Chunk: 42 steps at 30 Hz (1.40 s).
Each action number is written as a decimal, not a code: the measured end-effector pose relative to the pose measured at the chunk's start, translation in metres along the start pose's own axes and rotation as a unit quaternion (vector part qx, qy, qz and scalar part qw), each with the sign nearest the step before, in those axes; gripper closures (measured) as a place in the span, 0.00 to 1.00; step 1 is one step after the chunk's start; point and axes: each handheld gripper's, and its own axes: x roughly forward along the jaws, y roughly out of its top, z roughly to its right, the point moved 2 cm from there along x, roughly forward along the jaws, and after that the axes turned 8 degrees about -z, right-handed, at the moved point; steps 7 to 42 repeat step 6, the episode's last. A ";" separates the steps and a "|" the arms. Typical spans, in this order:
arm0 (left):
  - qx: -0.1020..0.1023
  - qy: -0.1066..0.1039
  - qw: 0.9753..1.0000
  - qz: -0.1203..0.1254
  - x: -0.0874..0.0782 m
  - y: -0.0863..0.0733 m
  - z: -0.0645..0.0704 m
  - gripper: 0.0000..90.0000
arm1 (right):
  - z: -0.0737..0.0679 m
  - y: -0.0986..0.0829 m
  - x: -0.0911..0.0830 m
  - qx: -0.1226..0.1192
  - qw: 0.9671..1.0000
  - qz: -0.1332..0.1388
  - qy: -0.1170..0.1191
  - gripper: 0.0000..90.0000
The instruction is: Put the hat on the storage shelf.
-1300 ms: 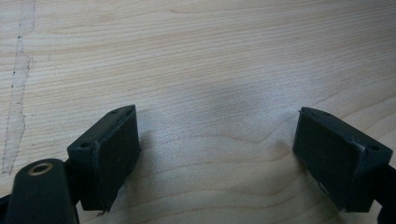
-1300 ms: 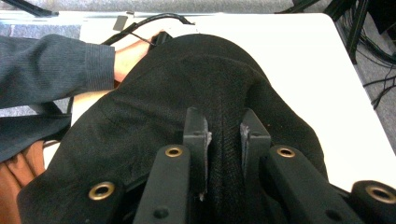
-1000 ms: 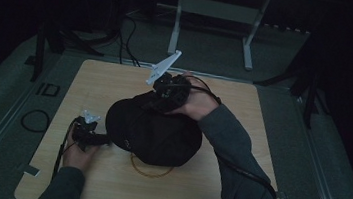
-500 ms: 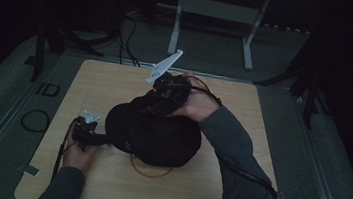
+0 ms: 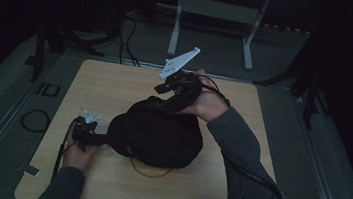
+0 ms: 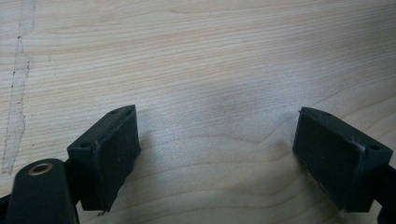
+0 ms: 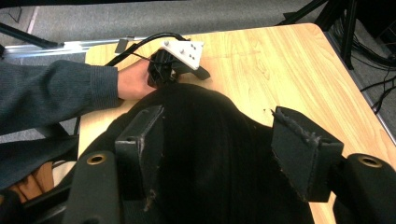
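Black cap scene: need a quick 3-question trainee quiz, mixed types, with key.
1. True or false: in the left gripper view, the left gripper has its jaws clamped on the black cap.
2. In the high view, the right gripper is at the cap's: A) far edge B) near edge C) off the wooden table.
3. Fill in: in the right gripper view, the fabric between the open jaws is coloured ____.

Key: 1 false, the jaws stand apart over bare wood. 2 A. 3 black.
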 end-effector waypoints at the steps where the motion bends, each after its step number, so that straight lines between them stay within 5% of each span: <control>1: 0.000 0.000 1.000 0.000 0.000 0.000 0.000 0.16 | 0.001 -0.002 -0.001 0.002 1.000 0.003 0.000 0.38; 42: -0.001 0.000 1.000 0.001 0.000 0.000 0.000 0.16 | 0.005 -0.011 -0.002 0.011 1.000 0.005 -0.004 0.38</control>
